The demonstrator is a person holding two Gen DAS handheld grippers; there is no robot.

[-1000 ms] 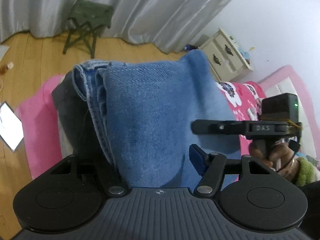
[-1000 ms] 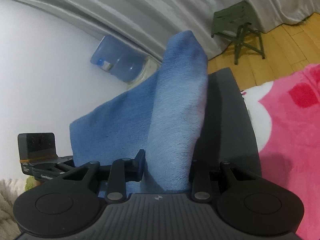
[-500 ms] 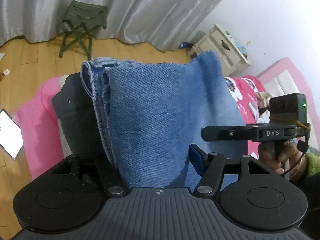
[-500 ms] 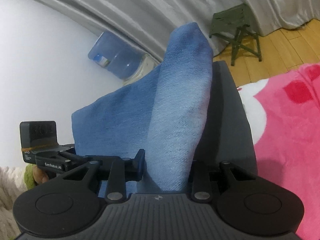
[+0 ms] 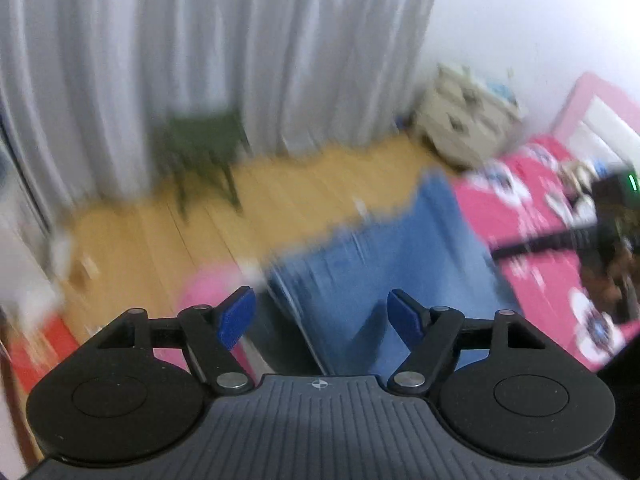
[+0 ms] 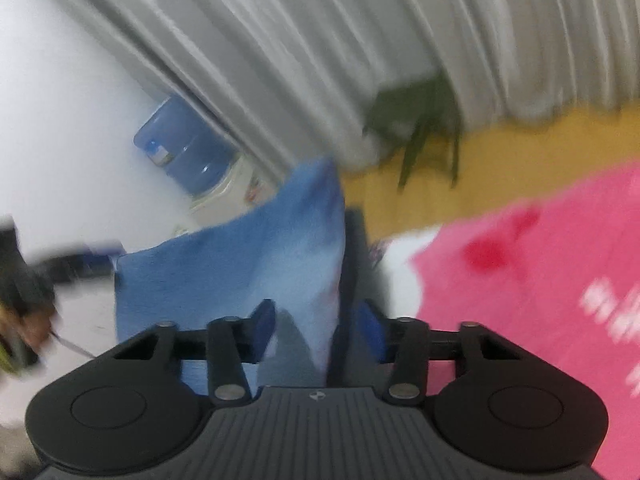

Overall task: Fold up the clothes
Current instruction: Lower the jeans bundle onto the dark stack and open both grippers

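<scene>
Left gripper [image 5: 322, 316]: blue pads spread wide, gripping nothing. Folded blue denim garment [image 5: 384, 280] lies ahead on pink blanket [image 5: 536, 248]. Right gripper [image 6: 318, 330]: partly parted around the denim; actual pinch indeterminable through blur.

I see blue denim, the jeans [image 5: 384, 280], matt with a woven twill grain, blurred in both views. A dark grey cloth [image 6: 354, 264] beside it looks smooth and matt. The blanket [image 6: 540, 300] is pink fleece, soft and napped. The left gripper [image 5: 323, 316] has matt black plastic links, bright metal pivot pins, and blue pads [image 5: 236, 316] of a rubbery, finely ribbed finish; its body is ribbed grey plastic. The right gripper [image 6: 316, 330] is built alike. The floor [image 5: 168, 240] is satin yellow wood. The curtain [image 6: 360, 40] is grey cloth with a slight sheen. The water bottle [image 6: 184, 152] is glossy translucent blue plastic.
</scene>
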